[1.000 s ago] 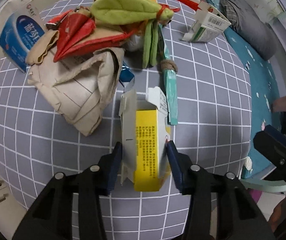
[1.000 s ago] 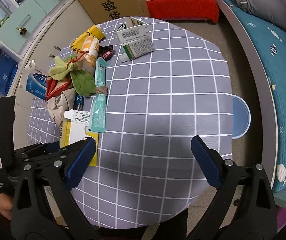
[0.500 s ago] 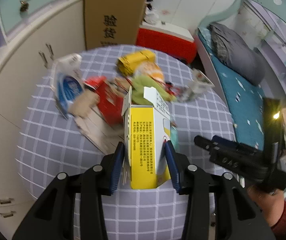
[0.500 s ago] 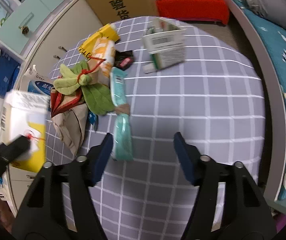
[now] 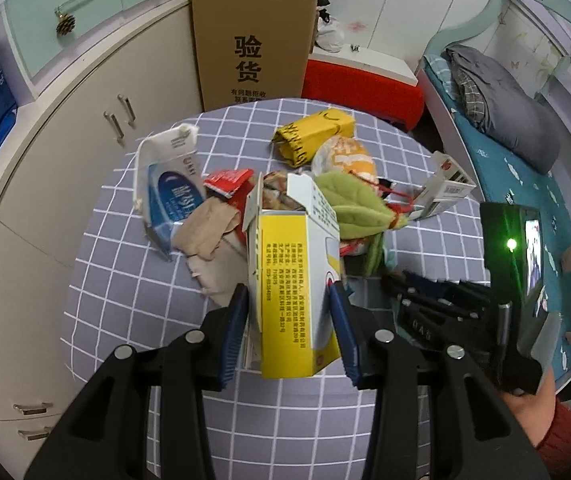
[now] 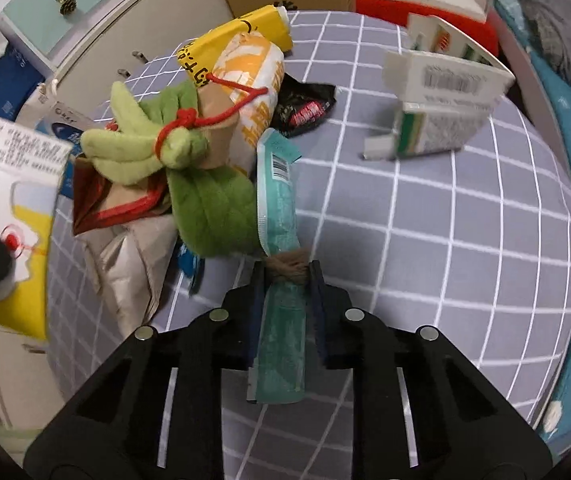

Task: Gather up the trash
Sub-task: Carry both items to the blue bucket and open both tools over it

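My left gripper (image 5: 290,322) is shut on a yellow and white carton (image 5: 293,292) with open top flaps and holds it lifted above the table. The carton also shows at the left of the right wrist view (image 6: 13,216). My right gripper (image 6: 285,284) is shut on a teal packet (image 6: 279,248) tied with brown twine, low over the grey checked tablecloth (image 6: 445,220). A heap of trash lies behind: green plush leaves (image 6: 205,200), crumpled brown paper (image 5: 209,236), a yellow wrapper (image 5: 313,136), an orange and white bag (image 6: 253,92).
A white and green box (image 6: 441,108) lies open at the table's far right. A blue and white pack (image 5: 173,200) lies at the left. A brown cardboard box (image 5: 251,40) and cupboards (image 5: 65,128) stand behind; a bed (image 5: 517,140) is to the right.
My left gripper has lifted the yellow carton off the table and pulled back. My right gripper has moved to the teal packet and closed on it.
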The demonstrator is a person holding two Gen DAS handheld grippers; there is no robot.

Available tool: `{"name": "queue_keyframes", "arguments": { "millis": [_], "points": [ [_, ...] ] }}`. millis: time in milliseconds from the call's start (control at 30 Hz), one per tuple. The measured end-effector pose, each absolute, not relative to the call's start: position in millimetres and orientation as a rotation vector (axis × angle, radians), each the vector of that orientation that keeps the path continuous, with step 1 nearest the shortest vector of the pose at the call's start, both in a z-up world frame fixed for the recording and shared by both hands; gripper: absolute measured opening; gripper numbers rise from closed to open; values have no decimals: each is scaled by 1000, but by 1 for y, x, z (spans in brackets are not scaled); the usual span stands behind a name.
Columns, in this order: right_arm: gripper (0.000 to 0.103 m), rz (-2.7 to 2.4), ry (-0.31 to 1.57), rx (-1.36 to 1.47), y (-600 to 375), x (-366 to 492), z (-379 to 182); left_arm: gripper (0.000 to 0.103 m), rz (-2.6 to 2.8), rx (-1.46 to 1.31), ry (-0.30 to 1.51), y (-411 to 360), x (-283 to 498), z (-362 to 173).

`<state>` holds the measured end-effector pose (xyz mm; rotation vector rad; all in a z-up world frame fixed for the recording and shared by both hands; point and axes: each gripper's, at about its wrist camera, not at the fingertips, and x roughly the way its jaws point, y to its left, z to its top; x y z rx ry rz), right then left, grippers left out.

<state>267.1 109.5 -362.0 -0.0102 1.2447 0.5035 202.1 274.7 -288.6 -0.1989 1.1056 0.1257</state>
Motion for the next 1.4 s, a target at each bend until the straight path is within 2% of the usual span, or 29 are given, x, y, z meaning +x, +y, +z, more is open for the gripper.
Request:
{"name": "queue_keyframes", "arguments": {
  "millis": [300,567,900,1000,1067,1400],
  "points": [
    [21,487,1223,199,20,249,-308,41,5,-141,1057,206,209,-252],
    [21,354,1115,313,-112,233,-267,41,-157,-79,1038,94,246,-233],
    [22,211,1092,341,-261,270,-268,41,-247,-61,1081,-48,300,-240],
    [28,221,1087,346,-287,287,-276,42,-257,-43,1096,-78,314,-245],
    [64,198,1077,332,-301,297,-282,42,-257,-24,1107,-95,325,-249],
    [64,174,1032,328,-341,305,-274,42,-294,32,1165,-154,351,-266]
  ]
}}
